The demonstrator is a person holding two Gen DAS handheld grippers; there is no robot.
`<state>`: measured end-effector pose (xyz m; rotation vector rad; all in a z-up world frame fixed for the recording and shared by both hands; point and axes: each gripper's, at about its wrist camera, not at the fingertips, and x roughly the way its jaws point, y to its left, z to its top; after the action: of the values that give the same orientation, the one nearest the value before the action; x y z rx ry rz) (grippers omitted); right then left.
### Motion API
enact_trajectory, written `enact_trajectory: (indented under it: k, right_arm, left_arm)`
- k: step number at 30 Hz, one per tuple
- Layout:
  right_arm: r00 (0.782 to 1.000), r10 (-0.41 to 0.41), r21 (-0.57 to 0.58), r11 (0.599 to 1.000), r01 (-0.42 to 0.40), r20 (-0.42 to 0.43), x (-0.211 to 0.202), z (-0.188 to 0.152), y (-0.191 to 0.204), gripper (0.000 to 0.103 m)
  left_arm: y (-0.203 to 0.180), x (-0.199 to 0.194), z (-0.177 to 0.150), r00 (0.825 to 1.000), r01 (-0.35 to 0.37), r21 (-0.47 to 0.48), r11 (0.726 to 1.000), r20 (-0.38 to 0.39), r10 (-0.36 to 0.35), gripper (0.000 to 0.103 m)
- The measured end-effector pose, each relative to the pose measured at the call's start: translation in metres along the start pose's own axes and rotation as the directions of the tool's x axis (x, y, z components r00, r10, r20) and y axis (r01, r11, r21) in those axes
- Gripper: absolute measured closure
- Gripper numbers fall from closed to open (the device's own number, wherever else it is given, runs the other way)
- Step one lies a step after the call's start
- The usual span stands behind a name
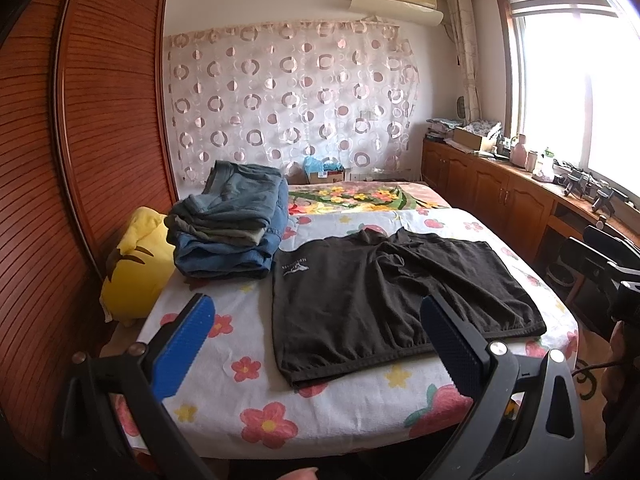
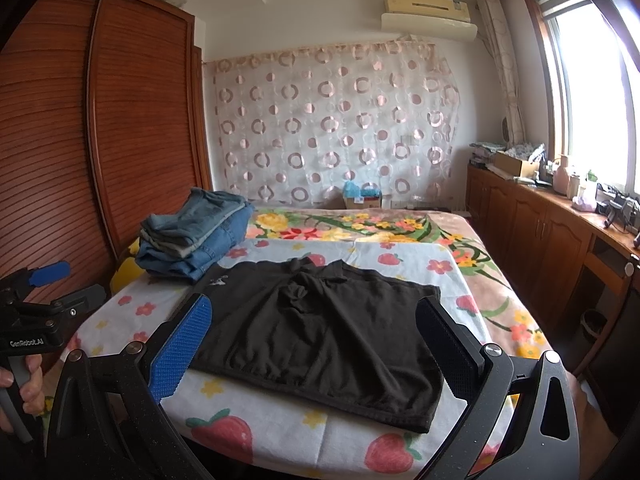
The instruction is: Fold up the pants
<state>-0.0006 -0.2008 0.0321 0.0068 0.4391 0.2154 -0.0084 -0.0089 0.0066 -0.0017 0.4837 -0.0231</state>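
Here, from the foot of the bed:
Pants: the black pants lie flat on the bed, waistband toward the near edge, cloth bunched at the middle of the far side, a small white logo near their left edge.
Bed: a white sheet printed with flowers and strawberries covers the near part; a brighter floral blanket shows beyond it.
Left gripper: the left gripper hovers over the near edge of the bed with its fingers spread wide and nothing between them; the blue pad sits to the left of the pants.
Right gripper: the right gripper hangs above the near end of the pants, fingers wide apart and empty.
Folded stack: a pile of jeans sits at the far left of the bed, just beside the pants' far left corner.
Yellow pillow: a yellow cushion is wedged between the stack and the wooden wardrobe.
Counter: a cluttered wooden counter runs under the window on the right.
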Motion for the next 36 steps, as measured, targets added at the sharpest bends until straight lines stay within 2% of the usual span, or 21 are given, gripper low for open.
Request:
enact_trajectory:
  k: [25,36]
  right_arm:
    - [0.991,-0.056,-0.012,0.998,0.055,-0.122,0.042,-0.021,-0.049,0.000]
    - [0.978,-0.060,-0.038,0.998,0.054,-0.199,0.067,-0.016,-0.073,0.007]
  left_arm:
    - [-0.004,0.075,-0.019,0.989,0.108,0.052,0.993,-0.105,-0.103,0.000]
    - [-0.016,0.102,-0.016,0.976,0.184,0.093,0.979,-0.139,-0.170,0.000]
